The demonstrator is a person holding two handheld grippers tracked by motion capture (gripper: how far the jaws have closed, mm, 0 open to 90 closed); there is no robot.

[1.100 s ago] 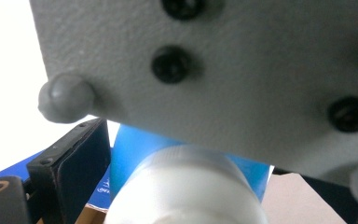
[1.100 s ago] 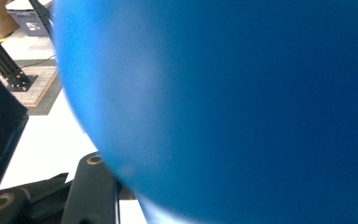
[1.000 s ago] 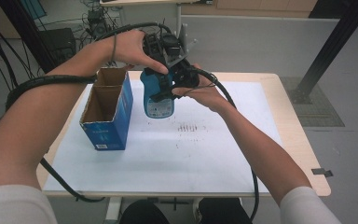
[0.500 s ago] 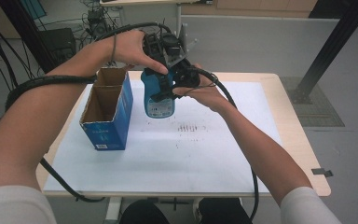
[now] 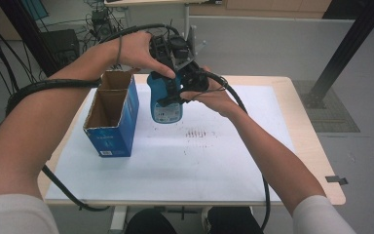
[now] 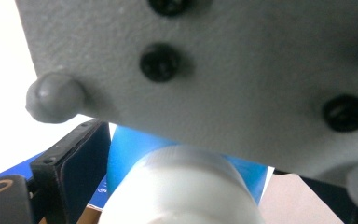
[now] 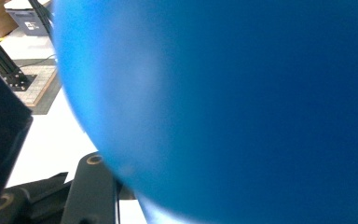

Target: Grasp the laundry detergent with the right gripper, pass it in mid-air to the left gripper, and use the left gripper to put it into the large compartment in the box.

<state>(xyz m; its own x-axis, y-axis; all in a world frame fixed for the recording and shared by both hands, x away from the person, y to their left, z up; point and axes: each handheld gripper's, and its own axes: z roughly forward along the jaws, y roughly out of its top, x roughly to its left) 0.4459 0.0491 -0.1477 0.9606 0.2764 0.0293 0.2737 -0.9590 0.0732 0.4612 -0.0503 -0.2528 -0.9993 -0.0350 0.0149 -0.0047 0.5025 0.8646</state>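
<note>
A blue bottle (image 5: 166,108) with a white cap hangs above the table, label end down. My right gripper (image 5: 181,90) is shut on its body from the right. In the right gripper view the bottle (image 7: 242,107) looms blurred and close, beside one black finger (image 7: 0,135). My left gripper (image 5: 168,68) comes down over the top of the bottle. Its jaws have just been closing around the white cap (image 6: 182,186). A sliver of blue still shows between the cap and the one finger (image 6: 81,163) in sight. The right gripper's grey plate (image 6: 214,70) covers the upper part of that view.
An open blue cardboard box (image 5: 112,119) stands upright on the left of the white sheet (image 5: 199,165) that covers the wooden table. Cables trail from both grippers off the table's front. A black post (image 5: 345,44) and floor clutter lie beyond the far edge.
</note>
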